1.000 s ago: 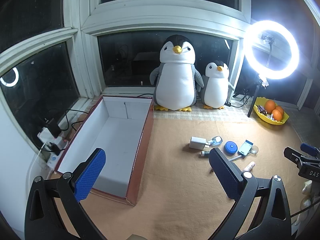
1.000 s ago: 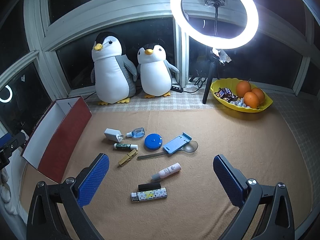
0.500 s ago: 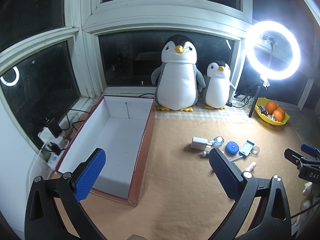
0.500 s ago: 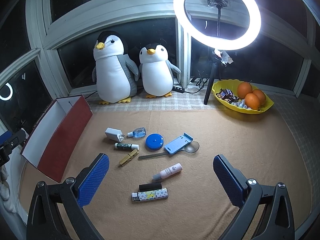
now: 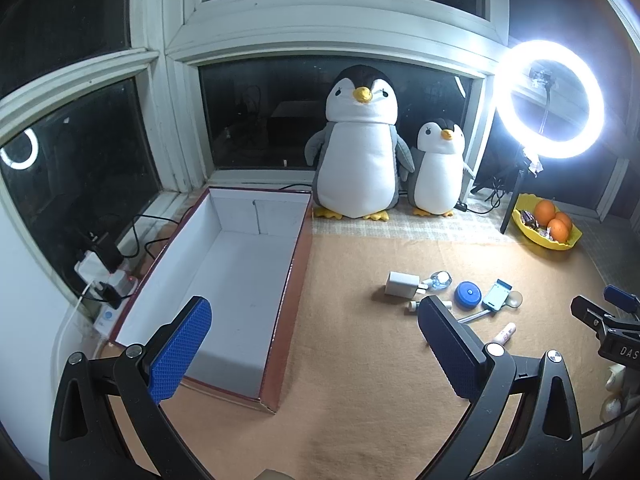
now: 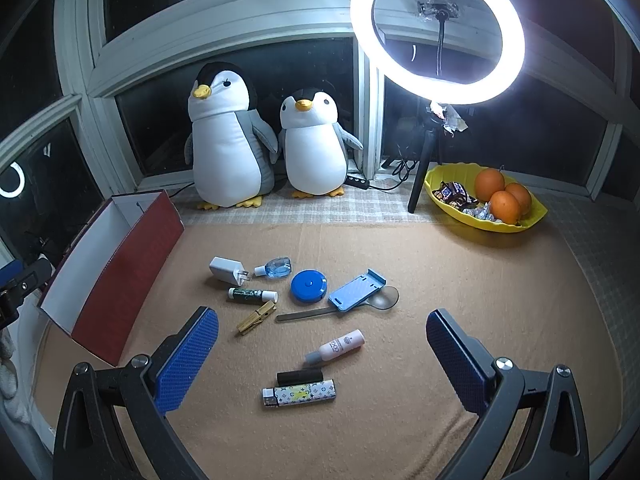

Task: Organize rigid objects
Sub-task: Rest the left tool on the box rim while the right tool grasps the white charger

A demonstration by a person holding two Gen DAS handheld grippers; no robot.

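I found nothing sorted: the box (image 5: pixel 240 276), ahead-left of my spread, unladen left gripper (image 5: pixel 314 354), held nothing. The charger (image 6: pixel 226 270), lighter (image 6: pixel 299 394) and others lay loose ahead of the spread right gripper (image 6: pixel 322 364).

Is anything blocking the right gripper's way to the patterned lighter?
Nothing visible does. The open right gripper has bare tan cloth before it, and the patterned lighter lies just ahead, a small black bar beyond it on the far side.

Left claw (image 5: pixel 316 344) spread wide and empty, right claw (image 6: pixel 322 354) spread wide and empty
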